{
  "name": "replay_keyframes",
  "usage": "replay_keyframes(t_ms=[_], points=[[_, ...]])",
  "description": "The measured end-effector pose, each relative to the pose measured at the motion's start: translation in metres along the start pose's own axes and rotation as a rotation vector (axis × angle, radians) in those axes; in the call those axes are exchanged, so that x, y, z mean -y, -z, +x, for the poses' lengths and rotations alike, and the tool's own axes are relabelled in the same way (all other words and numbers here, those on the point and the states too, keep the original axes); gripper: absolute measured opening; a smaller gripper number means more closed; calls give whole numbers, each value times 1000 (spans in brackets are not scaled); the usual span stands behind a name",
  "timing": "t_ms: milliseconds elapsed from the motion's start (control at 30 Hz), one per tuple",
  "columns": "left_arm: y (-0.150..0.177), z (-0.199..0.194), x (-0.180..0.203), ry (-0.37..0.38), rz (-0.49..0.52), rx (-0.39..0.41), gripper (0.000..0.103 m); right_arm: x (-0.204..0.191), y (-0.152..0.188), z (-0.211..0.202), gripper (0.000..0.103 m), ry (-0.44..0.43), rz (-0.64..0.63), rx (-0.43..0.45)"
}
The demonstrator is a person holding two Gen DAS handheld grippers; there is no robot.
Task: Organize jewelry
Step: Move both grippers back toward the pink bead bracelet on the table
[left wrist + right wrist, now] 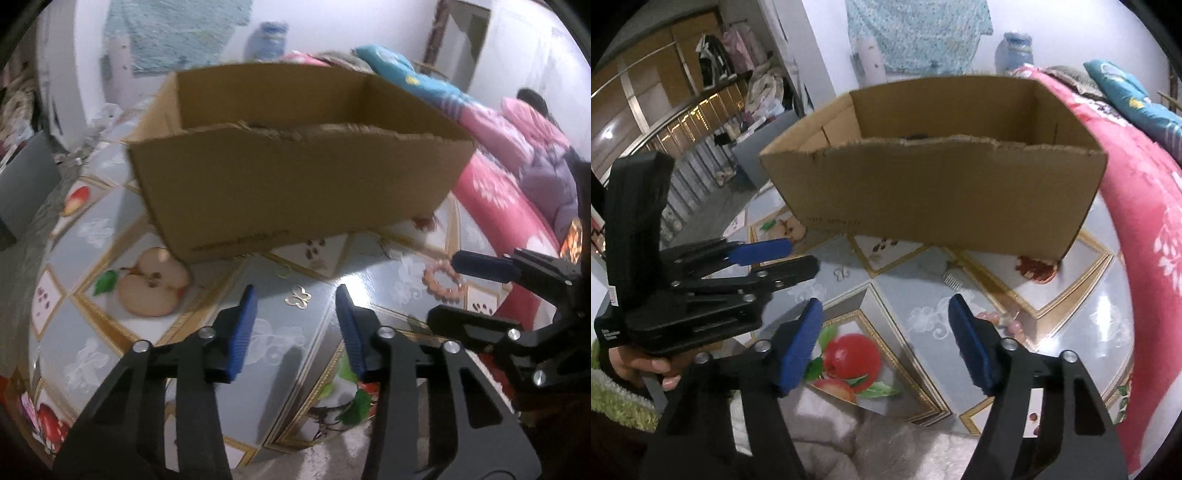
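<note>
Both tongs, left (295, 295) and right (886, 306), gape empty over clear tabletop (110, 221); cardboard box (295, 184) blocks 12 o'clock, bead bracelet (443, 282) at 3.

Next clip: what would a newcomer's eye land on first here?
The big open cardboard box dominates the middle of the fruit-patterned tablecloth. In front of it lie a small gold butterfly piece, just ahead of the open left claw, and a pink bead bracelet beside the right claw, which holds nothing.
</note>
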State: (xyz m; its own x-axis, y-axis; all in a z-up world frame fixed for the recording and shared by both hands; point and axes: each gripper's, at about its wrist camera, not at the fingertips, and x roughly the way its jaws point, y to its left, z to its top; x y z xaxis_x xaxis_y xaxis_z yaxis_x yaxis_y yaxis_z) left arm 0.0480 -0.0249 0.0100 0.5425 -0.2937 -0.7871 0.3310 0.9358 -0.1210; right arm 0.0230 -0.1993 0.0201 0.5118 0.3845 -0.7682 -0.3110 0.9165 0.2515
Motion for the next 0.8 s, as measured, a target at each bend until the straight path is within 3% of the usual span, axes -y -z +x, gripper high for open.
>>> replay_keyframes(t_ms=[233,367,800], points=[[0,25,5,-2,17,-93,24,1,2,9,62,-7,-2,-24],[0,36,3,-1,-1,-126,23,7,1,10,62,-7,7,-26],[-8,46,7,10,43,-120,15,19,0,17,62,-8,34,-31]])
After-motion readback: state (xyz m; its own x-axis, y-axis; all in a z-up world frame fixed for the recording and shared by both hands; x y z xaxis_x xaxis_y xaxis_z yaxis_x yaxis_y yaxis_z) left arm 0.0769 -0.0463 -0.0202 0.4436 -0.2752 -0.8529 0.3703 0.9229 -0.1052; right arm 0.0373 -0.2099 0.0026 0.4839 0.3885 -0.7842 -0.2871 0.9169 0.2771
